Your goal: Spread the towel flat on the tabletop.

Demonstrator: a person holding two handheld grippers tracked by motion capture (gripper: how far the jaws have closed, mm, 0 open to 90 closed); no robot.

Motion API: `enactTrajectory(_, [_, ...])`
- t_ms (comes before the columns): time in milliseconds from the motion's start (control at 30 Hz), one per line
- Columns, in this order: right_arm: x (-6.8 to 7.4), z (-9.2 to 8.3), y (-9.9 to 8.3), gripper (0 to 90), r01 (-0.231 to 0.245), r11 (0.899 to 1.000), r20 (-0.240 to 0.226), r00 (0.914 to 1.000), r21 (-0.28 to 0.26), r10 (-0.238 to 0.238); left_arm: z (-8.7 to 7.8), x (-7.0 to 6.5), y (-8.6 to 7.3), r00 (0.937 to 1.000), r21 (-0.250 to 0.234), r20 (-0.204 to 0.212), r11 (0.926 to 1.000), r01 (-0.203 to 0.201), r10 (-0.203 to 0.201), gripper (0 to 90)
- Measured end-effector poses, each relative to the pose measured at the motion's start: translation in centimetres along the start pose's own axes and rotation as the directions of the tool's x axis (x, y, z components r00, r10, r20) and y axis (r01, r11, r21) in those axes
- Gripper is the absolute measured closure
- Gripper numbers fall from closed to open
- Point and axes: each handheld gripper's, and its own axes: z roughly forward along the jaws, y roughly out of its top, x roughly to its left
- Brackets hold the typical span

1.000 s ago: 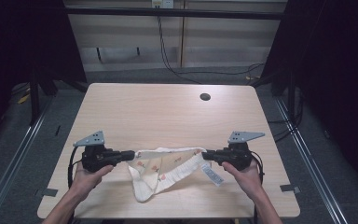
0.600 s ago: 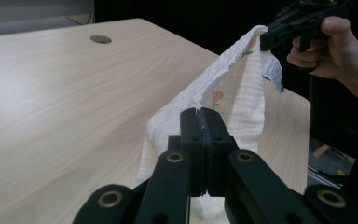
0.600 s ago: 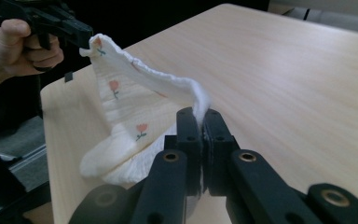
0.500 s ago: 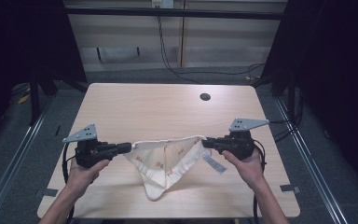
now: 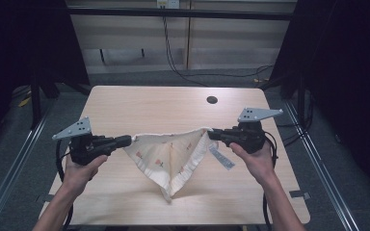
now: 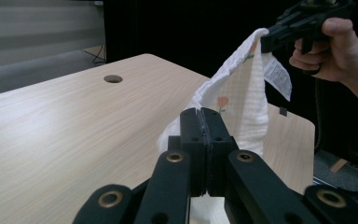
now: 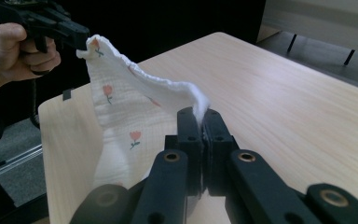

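A cream muslin cloth (image 5: pixel 171 156) printed with small orange flowers hangs stretched between my two grippers above the table. My left gripper (image 5: pixel 129 140) is shut on the cloth's left corner, and its closed jaws pinch the cloth (image 6: pixel 242 107) in the left gripper view. My right gripper (image 5: pixel 210 133) is shut on the right corner, where a white label (image 5: pixel 221 158) dangles. In the right gripper view the cloth (image 7: pixel 130 109) runs from my closed jaws to the far gripper (image 7: pixel 81 39). The cloth's lowest point (image 5: pixel 167 196) reaches down to about the tabletop.
The light wooden table (image 5: pixel 139 103) has a round cable hole (image 5: pixel 212 100) at its far right. Dark floor rails and black curtains flank it. Cables run along the wall behind.
Both grippers have risen with the cloth, lifting it off the table so it hangs in a V.
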Motion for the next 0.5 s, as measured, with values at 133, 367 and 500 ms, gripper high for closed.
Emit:
enactTrajectory(133, [-0.1,-0.3,1.0,87.8,0.009,1.0,0.011,0.9999,-0.006,-0.009,-0.2,0.0,0.2,1.0,0.002,-0.002,1.0,-0.003,0.003,89.4])
enactTrajectory(367, [1.0,-1.6,2.4,88.0,0.047,0.999,0.024,0.9986,-0.017,-0.047,-1.5,-1.4,1.4,0.9985,-0.011,0.003,0.9984,-0.055,0.055,89.4])
enactTrajectory(500, [2.3,-2.6,2.9,88.0,0.08,0.996,0.023,0.9966,-0.035,-0.079,-2.4,-2.1,2.0,0.9976,-0.03,0.003,0.9972,-0.069,0.069,89.4])
